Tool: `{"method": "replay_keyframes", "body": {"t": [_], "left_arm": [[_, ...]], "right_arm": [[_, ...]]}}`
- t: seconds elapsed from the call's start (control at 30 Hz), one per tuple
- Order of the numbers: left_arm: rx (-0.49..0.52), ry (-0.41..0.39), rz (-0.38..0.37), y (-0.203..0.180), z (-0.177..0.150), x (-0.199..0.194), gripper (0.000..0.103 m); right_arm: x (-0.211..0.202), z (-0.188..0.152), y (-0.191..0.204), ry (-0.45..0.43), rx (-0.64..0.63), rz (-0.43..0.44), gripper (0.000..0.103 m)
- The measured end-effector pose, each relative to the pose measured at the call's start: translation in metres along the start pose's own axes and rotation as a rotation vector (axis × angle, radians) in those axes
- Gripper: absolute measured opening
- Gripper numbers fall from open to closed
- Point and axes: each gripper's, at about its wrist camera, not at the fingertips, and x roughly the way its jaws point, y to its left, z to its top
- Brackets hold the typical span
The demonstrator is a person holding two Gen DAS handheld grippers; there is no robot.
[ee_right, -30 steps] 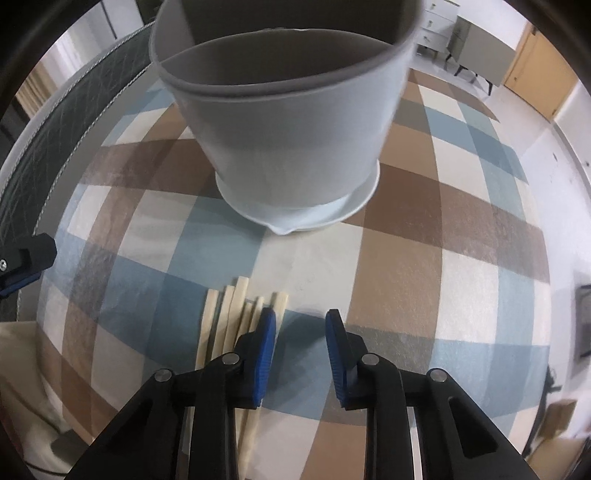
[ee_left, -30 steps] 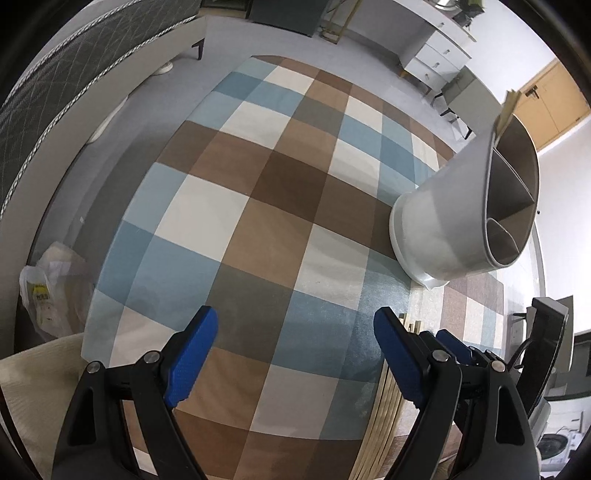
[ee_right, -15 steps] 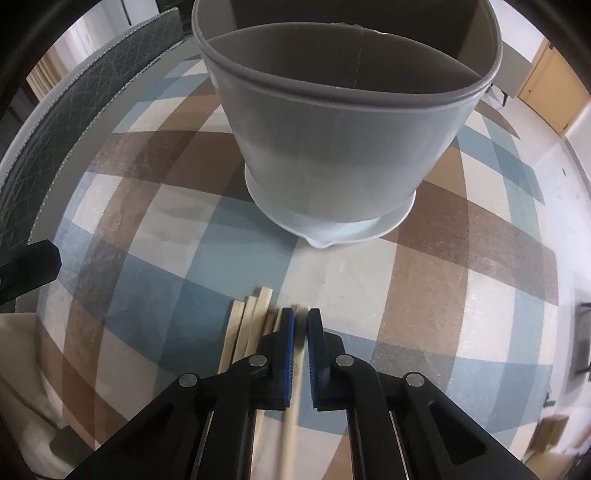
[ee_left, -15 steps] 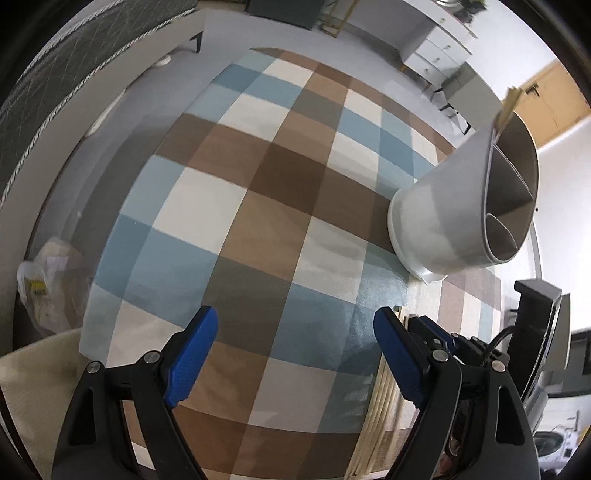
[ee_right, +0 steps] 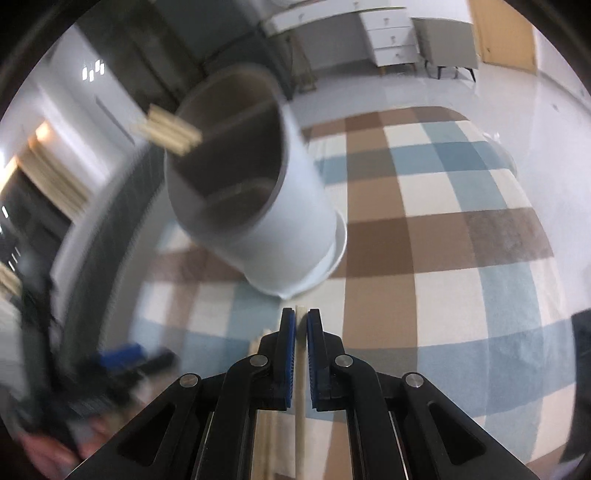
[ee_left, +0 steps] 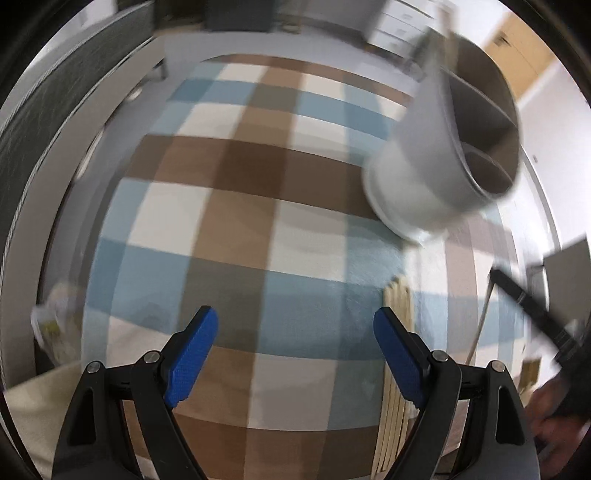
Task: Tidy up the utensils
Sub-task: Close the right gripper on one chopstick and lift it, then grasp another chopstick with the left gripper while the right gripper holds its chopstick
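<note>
A grey divided utensil holder (ee_right: 251, 206) stands on the checked tablecloth; it also shows in the left wrist view (ee_left: 447, 155). Several wooden chopsticks (ee_right: 168, 131) stick out of its far compartment. My right gripper (ee_right: 301, 325) is shut on one wooden chopstick (ee_right: 300, 417), lifted above the table just in front of the holder. More chopsticks (ee_left: 397, 373) lie in a row on the cloth beside my left gripper (ee_left: 295, 328), which is open and empty low over the cloth.
The checked tablecloth (ee_left: 240, 221) covers the table. A grey quilted bench (ee_left: 55, 110) runs along the left. White drawers (ee_right: 391, 37) and a wooden door (ee_right: 506, 33) stand at the back of the room.
My right gripper closed on one chopstick and lifted it up from the row, tilting towards the holder's opening. My left gripper swung a little; its view is blurred.
</note>
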Motion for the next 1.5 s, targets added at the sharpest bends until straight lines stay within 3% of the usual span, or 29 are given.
{"method": "replay_keyframes", "body": {"t": [0.17, 0.27, 0.5, 0.77, 0.87, 1.13, 1.27, 1.5], "left_arm": [[0.118, 0.037, -0.016, -0.027, -0.018, 0.015, 0.083], [0.151, 0.051, 0.013, -0.037, -0.028, 0.020, 0.083], [0.131, 0.095, 0.029, -0.039, -0.037, 0.036, 0.083], [0.184, 0.087, 0.077, -0.043, -0.041, 0.039, 0.083], [0.200, 0.085, 0.133, -0.044, -0.041, 0.043, 0.085], [0.188, 0.097, 0.125, -0.043, -0.037, 0.044, 0.083], [0.131, 0.088, 0.098, -0.027, -0.024, 0.043, 0.082], [0.080, 0.063, 0.097, -0.016, 0.002, 0.044, 0.073]], "right_arm": [[-0.014, 0.005, -0.015, -0.051, 0.129, 0.092, 0.005], [-0.017, 0.004, -0.025, -0.067, 0.194, 0.121, 0.005], [-0.036, 0.003, -0.048, -0.114, 0.289, 0.182, 0.005], [-0.039, 0.006, -0.037, -0.127, 0.226, 0.155, 0.005], [-0.039, 0.006, -0.031, -0.129, 0.191, 0.143, 0.005], [-0.038, 0.005, -0.030, -0.132, 0.185, 0.132, 0.005], [-0.039, 0.005, -0.027, -0.138, 0.174, 0.124, 0.005], [-0.042, 0.005, -0.022, -0.149, 0.152, 0.114, 0.006]]}}
